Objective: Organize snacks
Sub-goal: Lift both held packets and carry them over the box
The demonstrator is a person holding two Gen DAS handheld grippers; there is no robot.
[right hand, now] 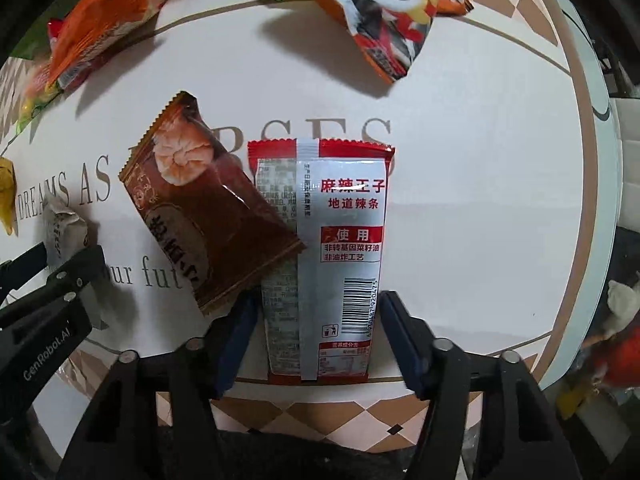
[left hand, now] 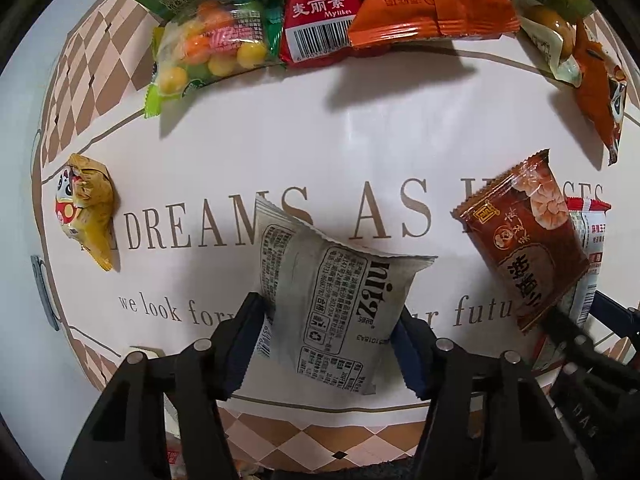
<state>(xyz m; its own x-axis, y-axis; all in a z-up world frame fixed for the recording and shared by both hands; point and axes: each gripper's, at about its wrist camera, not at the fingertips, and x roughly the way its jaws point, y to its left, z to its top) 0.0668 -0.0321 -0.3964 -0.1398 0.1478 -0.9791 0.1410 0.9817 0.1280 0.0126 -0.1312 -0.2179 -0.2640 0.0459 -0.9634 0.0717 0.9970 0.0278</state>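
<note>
My left gripper (left hand: 328,320) is shut on a grey-white snack packet (left hand: 336,304), its pads pressing both sides, just above the white printed table (left hand: 360,140). My right gripper (right hand: 316,320) straddles a red-and-white spicy-strip packet (right hand: 344,240) lying flat; its jaws stand apart at the packet's sides, hardly touching it. A brown pastry packet (right hand: 200,208) lies tilted over that packet's left edge, and shows at the right of the left wrist view (left hand: 524,240). The left gripper shows at the left of the right wrist view (right hand: 68,264).
Along the far edge lie a candy-ball bag (left hand: 208,52), a red Mylikes packet (left hand: 316,16), an orange packet (left hand: 428,4) and a panda-print packet (right hand: 384,12). A yellow wrapper (left hand: 88,208) lies at the left. The round table's edge (right hand: 596,200) curves on the right.
</note>
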